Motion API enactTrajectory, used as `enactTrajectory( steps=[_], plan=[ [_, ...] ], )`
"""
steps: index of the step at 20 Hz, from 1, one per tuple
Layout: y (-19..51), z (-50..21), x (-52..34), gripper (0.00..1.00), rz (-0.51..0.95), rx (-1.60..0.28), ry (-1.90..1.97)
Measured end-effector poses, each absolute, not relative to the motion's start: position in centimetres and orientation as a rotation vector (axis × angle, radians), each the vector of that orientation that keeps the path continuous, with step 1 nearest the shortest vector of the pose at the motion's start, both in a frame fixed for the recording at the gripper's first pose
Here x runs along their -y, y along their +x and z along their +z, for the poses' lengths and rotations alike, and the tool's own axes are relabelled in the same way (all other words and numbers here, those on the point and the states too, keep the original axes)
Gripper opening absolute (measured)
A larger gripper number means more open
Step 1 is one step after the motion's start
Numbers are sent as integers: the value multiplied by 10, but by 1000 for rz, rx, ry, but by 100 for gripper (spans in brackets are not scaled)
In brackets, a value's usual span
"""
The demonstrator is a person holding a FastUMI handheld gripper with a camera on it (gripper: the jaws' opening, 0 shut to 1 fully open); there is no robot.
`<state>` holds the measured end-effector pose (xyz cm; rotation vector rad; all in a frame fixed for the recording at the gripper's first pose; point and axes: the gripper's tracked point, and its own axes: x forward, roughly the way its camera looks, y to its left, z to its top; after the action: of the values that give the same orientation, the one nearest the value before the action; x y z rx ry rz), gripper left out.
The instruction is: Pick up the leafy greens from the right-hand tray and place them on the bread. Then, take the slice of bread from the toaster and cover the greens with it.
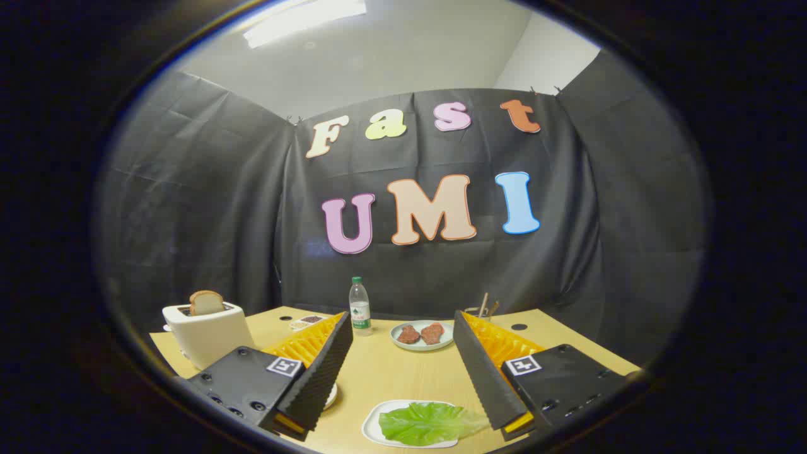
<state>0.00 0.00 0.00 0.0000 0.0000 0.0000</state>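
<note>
My gripper is open above the wooden table, its two fingers spread wide with nothing between them. A green lettuce leaf lies on a white tray low between the fingers, close to the right finger's base. A white toaster stands beyond the left finger, with a slice of bread sticking up from its slot. The edge of another white plate peeks out from behind the left finger; what lies on it is hidden.
A white plate with two pieces of meat sits ahead between the fingertips. A clear bottle with a green cap stands behind it. A small dish and a cup with sticks are at the table's back.
</note>
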Motion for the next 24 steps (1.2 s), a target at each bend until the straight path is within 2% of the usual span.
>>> enactTrajectory(
  steps=[17, 24],
  plan=[
    [-2, -12, 9, 100, -32, -23, -45],
    [-5, -43, 47, 100, -100, -145, -54]
  ],
)
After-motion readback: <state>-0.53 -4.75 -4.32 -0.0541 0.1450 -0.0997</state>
